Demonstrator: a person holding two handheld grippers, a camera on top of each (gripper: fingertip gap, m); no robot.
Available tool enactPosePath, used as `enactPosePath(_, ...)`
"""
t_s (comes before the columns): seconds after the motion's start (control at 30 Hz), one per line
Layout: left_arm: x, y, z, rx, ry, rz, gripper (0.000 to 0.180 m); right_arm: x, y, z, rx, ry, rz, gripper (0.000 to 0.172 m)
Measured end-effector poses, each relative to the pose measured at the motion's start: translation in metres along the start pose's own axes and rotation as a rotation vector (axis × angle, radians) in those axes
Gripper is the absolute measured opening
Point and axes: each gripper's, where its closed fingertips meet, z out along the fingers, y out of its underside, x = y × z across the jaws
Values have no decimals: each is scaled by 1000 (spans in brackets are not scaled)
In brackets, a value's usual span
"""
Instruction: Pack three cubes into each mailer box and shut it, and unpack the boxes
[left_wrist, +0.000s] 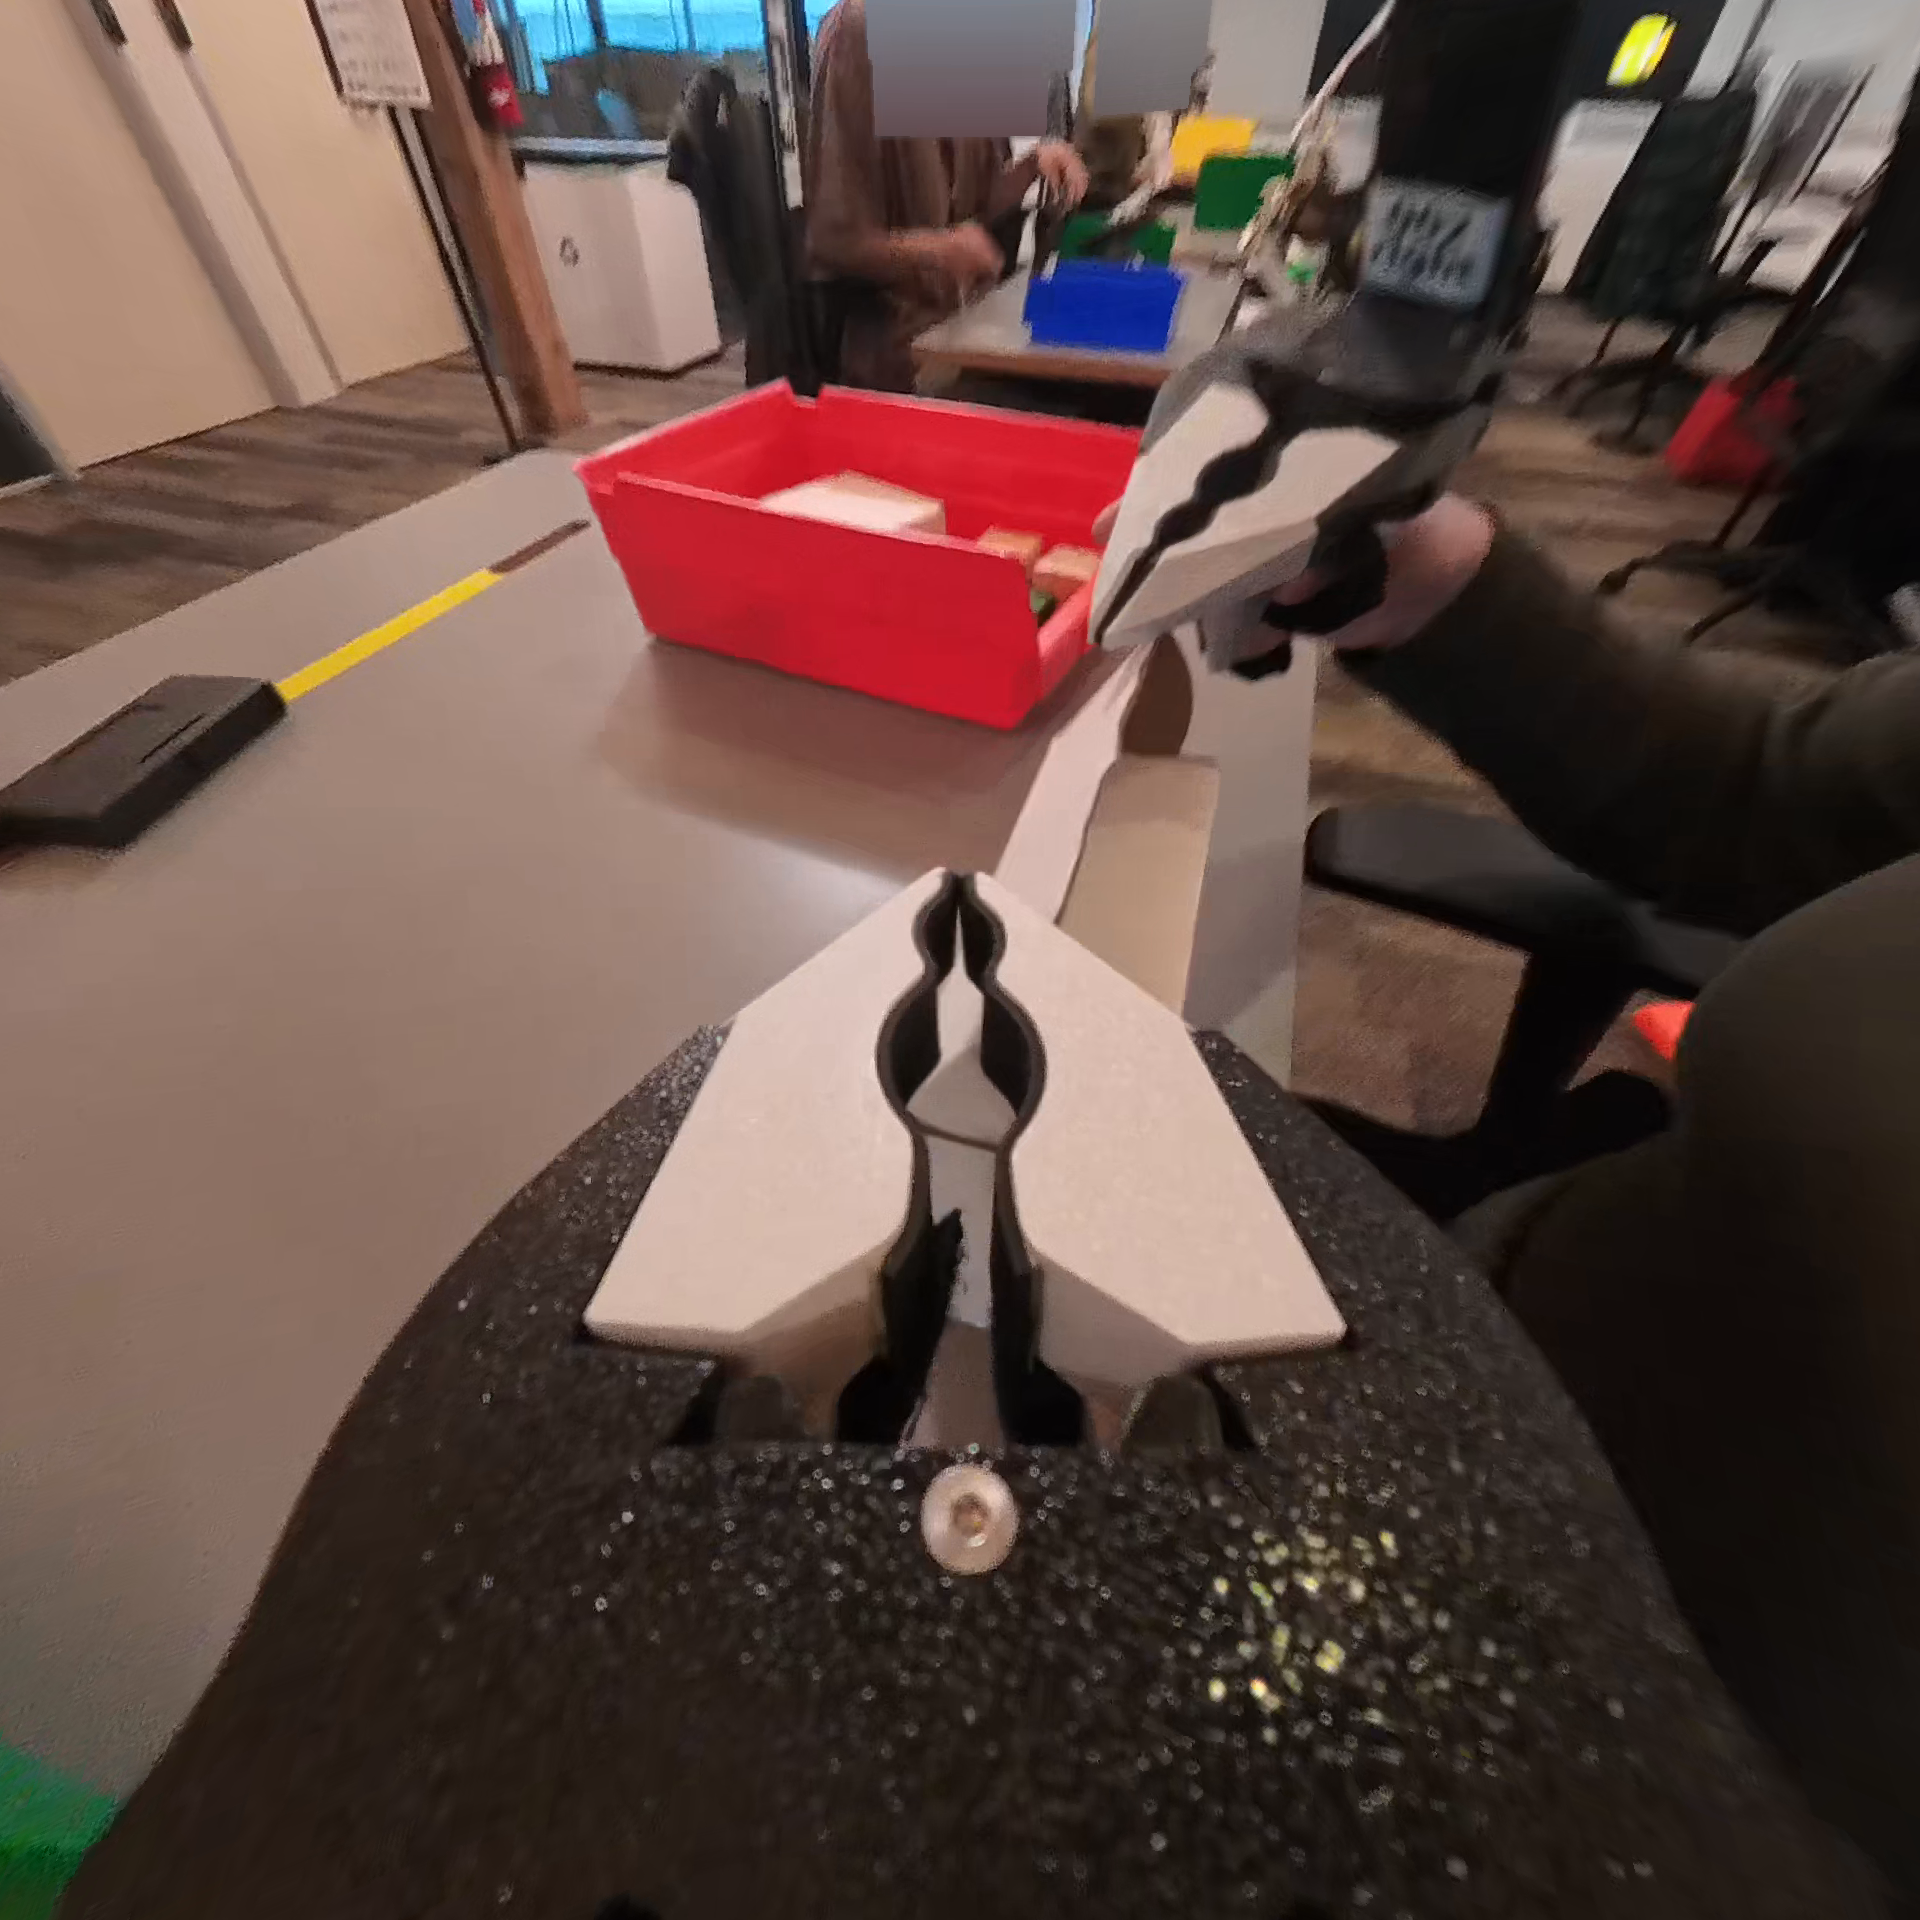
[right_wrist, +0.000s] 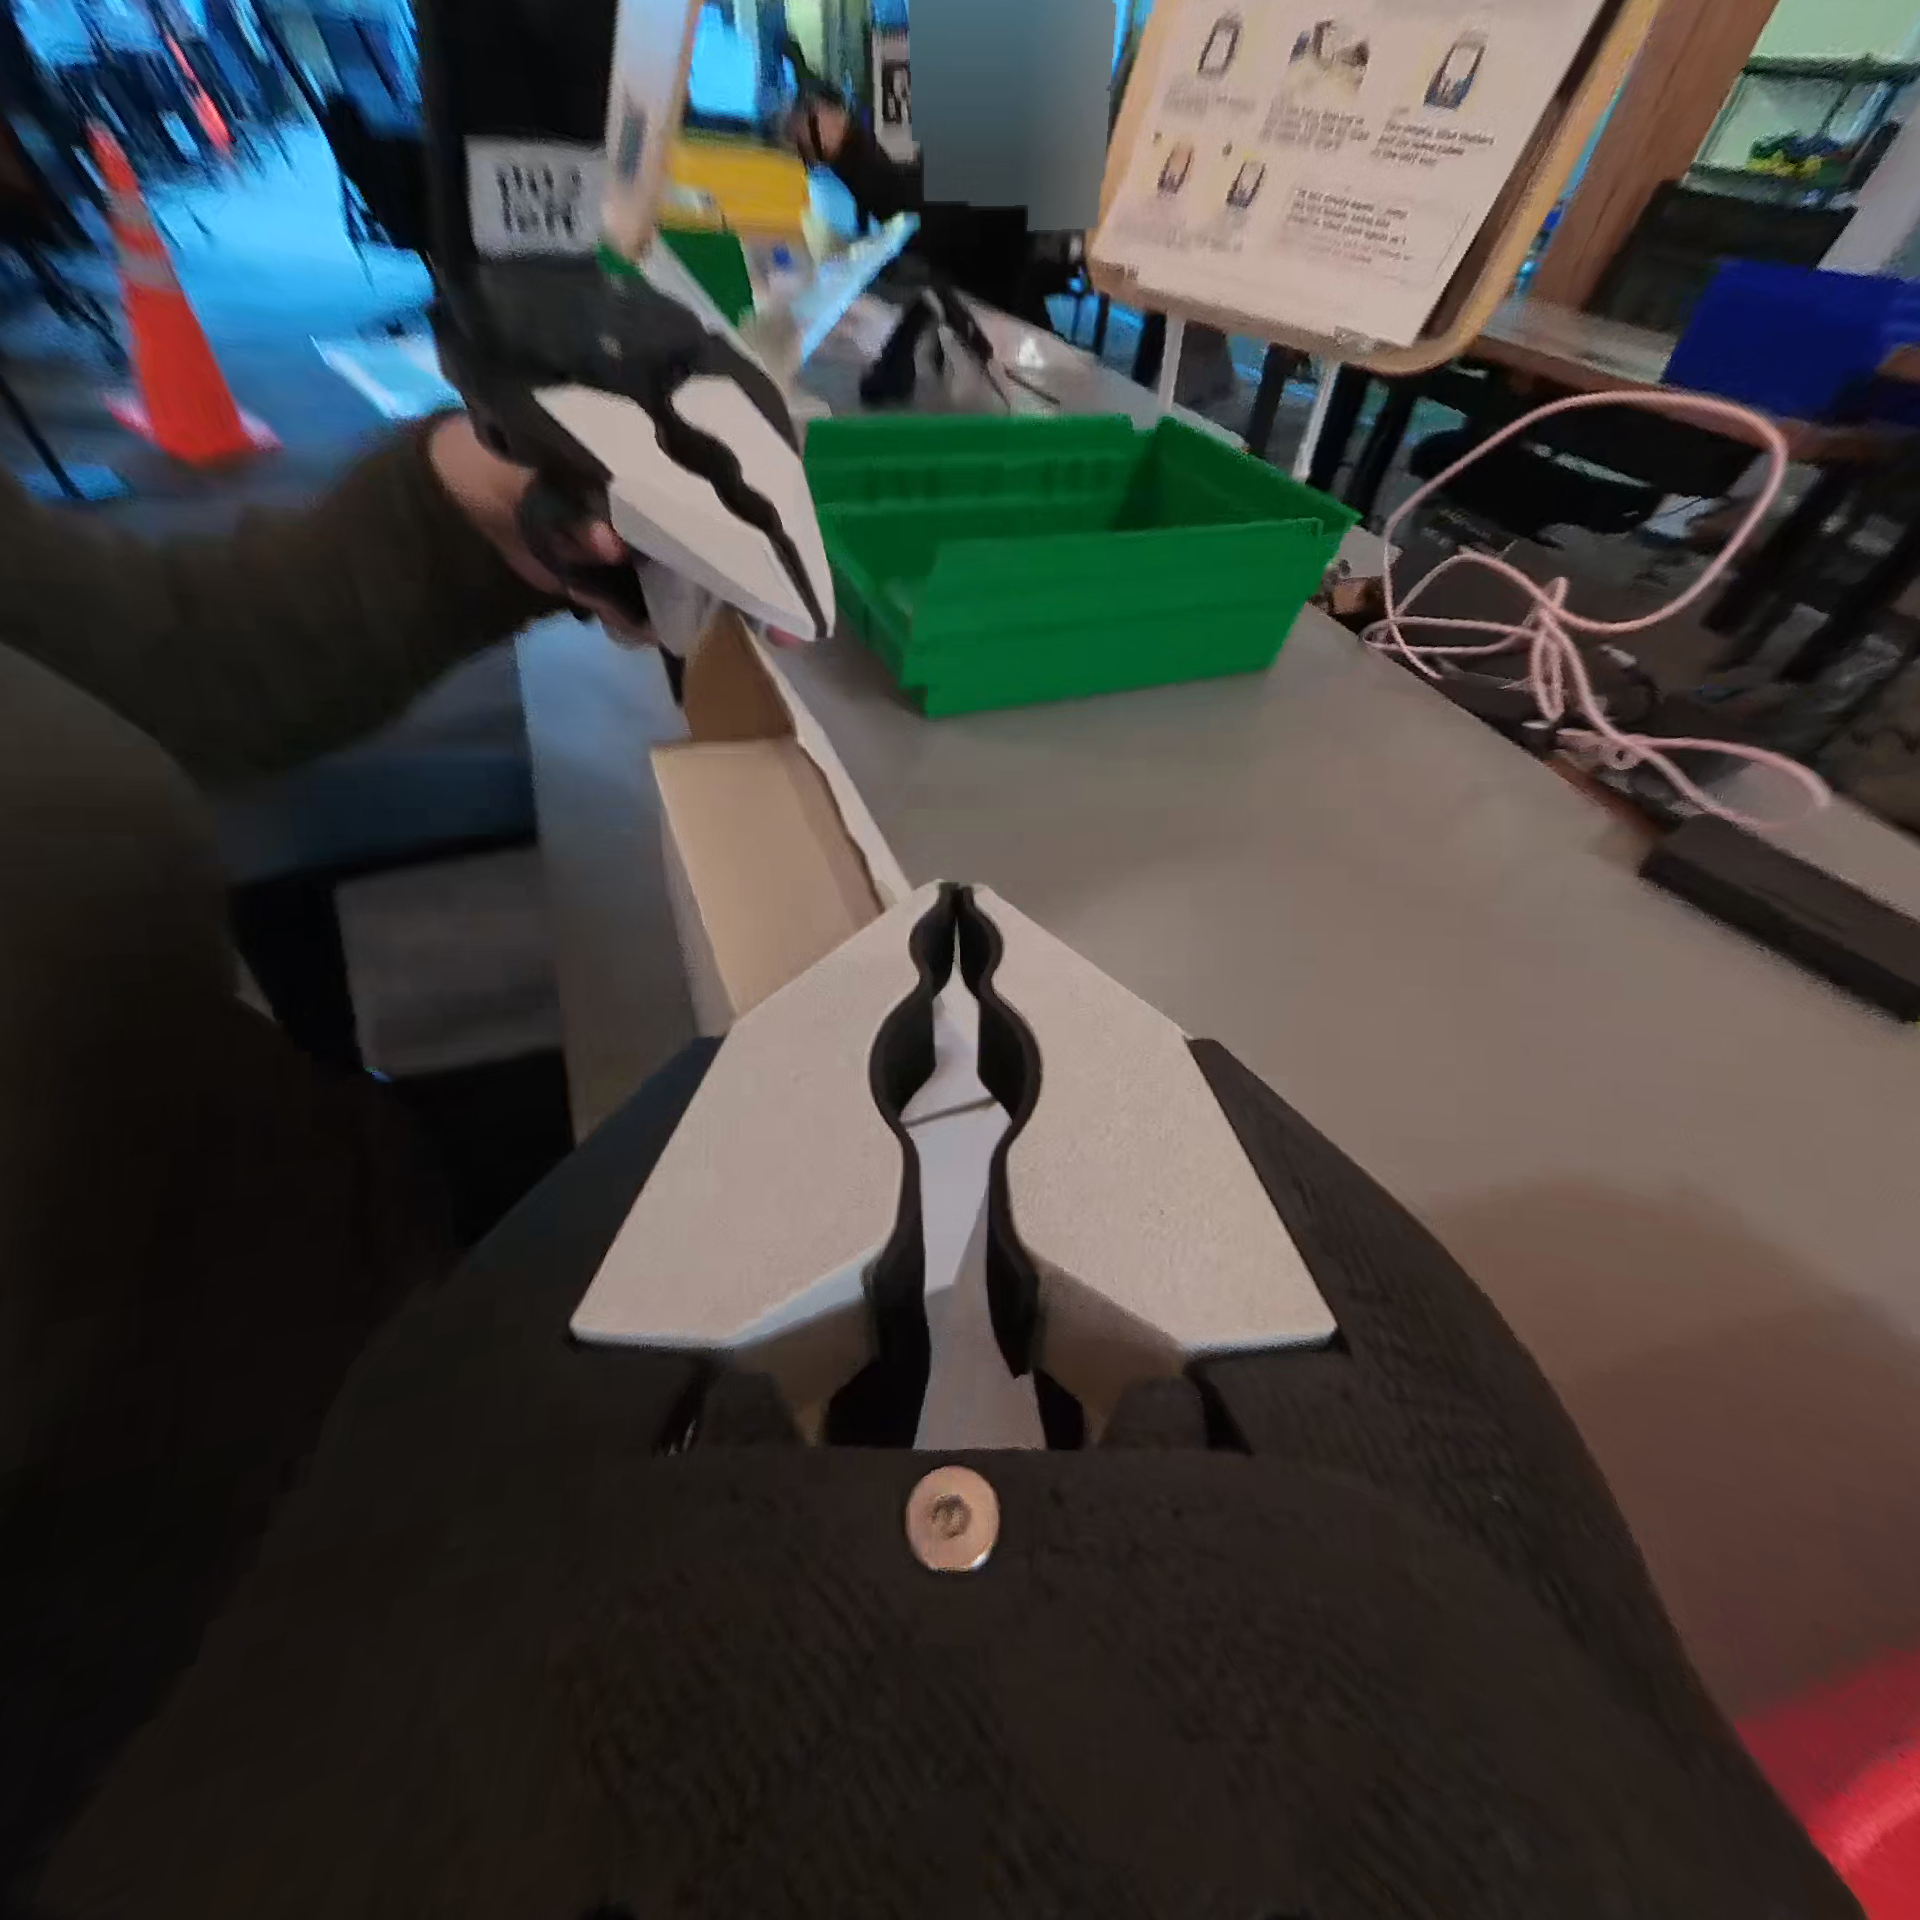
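Left wrist view has the white mailer box (left_wrist: 1143, 831) at the counter's (left_wrist: 468, 987) near edge, open, its brown cardboard inside showing. It is held at both ends. The left tongs (left_wrist: 961, 883) are clenched on the near end of its flap, a strip of white card running back between the pads. At the far end the right tongs (left_wrist: 1107, 629) are clamped on a raised corner of the same box, a hand (left_wrist: 1392, 582) in a dark sleeve behind them.

Right wrist view gives the mirror of this: the right tongs (right_wrist: 954, 891) pinched on white card, the mailer box (right_wrist: 758, 862) stretching away to the left tongs (right_wrist: 816, 623) at its other end. Its interior looks bare from here, though blur leaves that uncertain.

Beyond the box stands a red bin (left_wrist: 831, 561) holding a small white box (left_wrist: 857, 504) and several wooden cubes (left_wrist: 1060, 566). On the other side sits a green bin (right_wrist: 1060, 561). A yellow tape line (left_wrist: 384, 634) and a flat black block (left_wrist: 125, 758) lie farther along the counter, pink cable (right_wrist: 1579, 623) coiled at the opposite end.
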Motion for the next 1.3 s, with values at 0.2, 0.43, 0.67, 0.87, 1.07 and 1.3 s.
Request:
enactPosePath(0.2,12,23,7,-62,-84,101,0,-20,19,3,-97,74,-183,0)
enactPosePath(0.43,15,36,10,-5,-63,14,0,-27,36,6,-76,79,-147,0)
enactPosePath(0.67,15,37,12,70,-49,-24,0,-28,37,6,-52,162,-186,0)
enactPosePath(0.87,17,27,12,83,-104,226,0,-22,34,4,-132,224,-278,0)
enactPosePath(1.07,-8,-53,-36,567,-412,418,0,-39,-14,17,-104,159,-402,57)
enactPosePath(1.3,-49,-25,-43,604,-635,528,0,-47,40,68,-652,-111,-513,100)
